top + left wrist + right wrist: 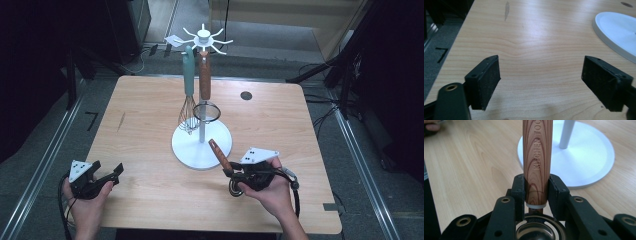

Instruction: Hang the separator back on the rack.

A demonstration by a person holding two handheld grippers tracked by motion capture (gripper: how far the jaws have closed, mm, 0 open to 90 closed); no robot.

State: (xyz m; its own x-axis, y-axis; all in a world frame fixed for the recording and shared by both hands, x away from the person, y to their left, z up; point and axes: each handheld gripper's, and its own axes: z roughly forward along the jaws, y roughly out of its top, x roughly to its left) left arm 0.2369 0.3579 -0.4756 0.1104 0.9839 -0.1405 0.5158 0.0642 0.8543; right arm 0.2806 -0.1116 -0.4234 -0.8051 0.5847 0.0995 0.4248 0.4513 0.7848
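So the right hand-held gripper (234,176) has its two black jaws clamped on a wood-grain-handled kitchen utensil (220,155) with a shiny metal bowl end, gripping it right at the bottom of the handle where the white collar meets the metal. In the right gripper view the wooden handle (537,160) sticks straight out past the pads, lettering down its length, and the metal bowl (537,230) sits back behind the jaws, close to the gripper body. From above, the handle angles up and toward the round white base of the utensil stand (201,145), with its tip over the base's near edge. A teal-handled whisk (188,95) and a brown-handled mesh strainer (205,95) hang on that stand. The left hand-held gripper (117,172) is over at the near left of the light wooden table (145,125), jaws spread wide with nothing in them, just bare tabletop between the pads (487,80).
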